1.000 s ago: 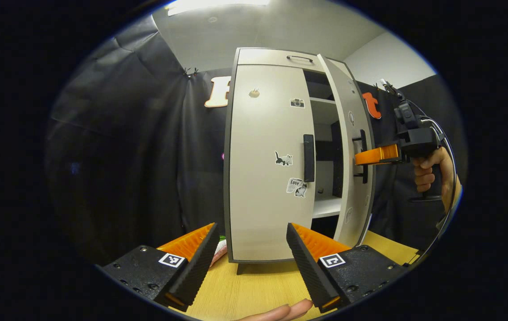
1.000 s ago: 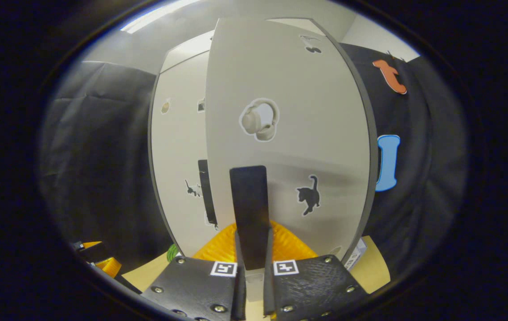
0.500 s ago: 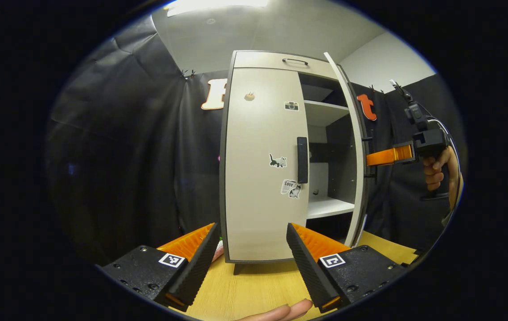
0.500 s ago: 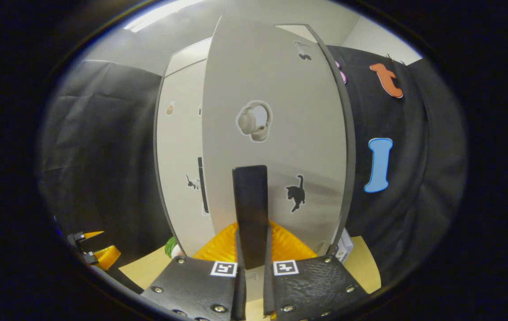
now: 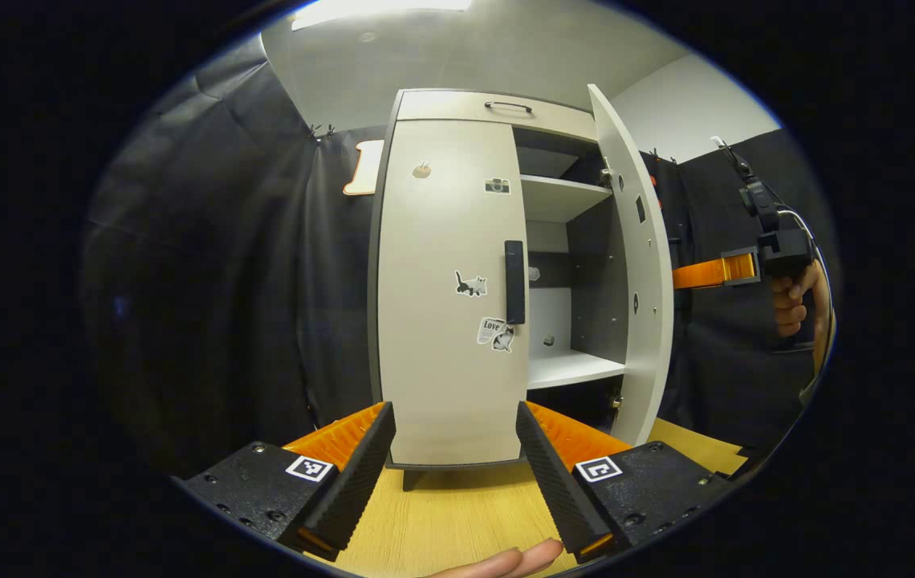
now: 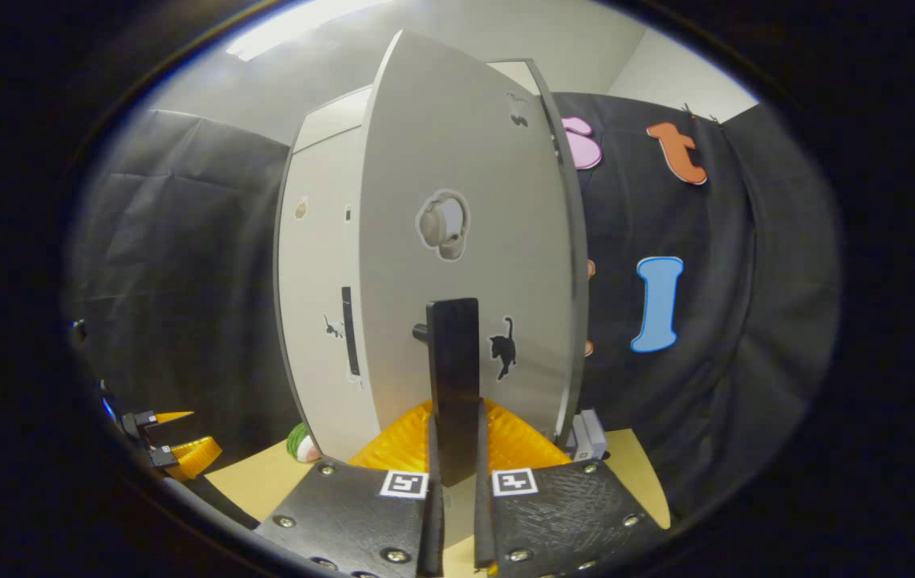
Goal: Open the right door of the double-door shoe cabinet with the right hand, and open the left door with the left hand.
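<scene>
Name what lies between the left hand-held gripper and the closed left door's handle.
In the left gripper view, only bare wooden tabletop and air separate the open left hand-held gripper from the handle.

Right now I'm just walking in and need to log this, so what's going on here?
A person is opening a shoe cabinet with two handheld grippers. The right gripper is clamped on the right door's handle, and that right door stands wide open. The left gripper hangs open before the shut left door.
</scene>
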The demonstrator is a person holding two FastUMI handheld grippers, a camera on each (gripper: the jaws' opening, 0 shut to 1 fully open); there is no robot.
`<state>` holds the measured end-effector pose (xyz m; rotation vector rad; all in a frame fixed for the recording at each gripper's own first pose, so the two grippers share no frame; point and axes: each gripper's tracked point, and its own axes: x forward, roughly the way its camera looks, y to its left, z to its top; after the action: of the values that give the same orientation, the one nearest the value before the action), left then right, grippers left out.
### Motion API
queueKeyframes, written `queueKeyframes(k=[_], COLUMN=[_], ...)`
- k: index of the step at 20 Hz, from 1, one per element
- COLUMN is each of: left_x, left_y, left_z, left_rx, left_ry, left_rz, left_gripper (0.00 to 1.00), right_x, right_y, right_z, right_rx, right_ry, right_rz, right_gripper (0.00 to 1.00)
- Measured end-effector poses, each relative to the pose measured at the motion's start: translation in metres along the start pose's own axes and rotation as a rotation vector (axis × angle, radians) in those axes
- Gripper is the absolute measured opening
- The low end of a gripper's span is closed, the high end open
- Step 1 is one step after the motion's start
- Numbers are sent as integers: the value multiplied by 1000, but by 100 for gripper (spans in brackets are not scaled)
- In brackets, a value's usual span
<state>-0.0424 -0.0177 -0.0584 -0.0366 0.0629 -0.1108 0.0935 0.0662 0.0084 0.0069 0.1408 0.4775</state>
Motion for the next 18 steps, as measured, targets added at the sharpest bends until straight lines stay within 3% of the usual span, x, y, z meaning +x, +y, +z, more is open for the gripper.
queueKeyframes(k=[10, 15, 16, 18], left_x=[1, 4, 5, 5], left_y=[-19, -30, -29, -28], left_z=[5, 0, 0, 2], left_rx=[6, -7, -4, 2], left_ry=[-27, -8, -6, -9], left_rz=[-29, -48, -46, -39], left_gripper=[91, 94, 91, 94], right_x=[-23, -32, -31, -42], right_y=[-49, -110, -120, -108], right_z=[4, 7, 6, 6], right_rx=[-3, -19, 4, 99], right_ry=[-50, -64, -62, -67], right_rz=[-50, -213, -209, -128], right_gripper=[13, 12, 0, 1])
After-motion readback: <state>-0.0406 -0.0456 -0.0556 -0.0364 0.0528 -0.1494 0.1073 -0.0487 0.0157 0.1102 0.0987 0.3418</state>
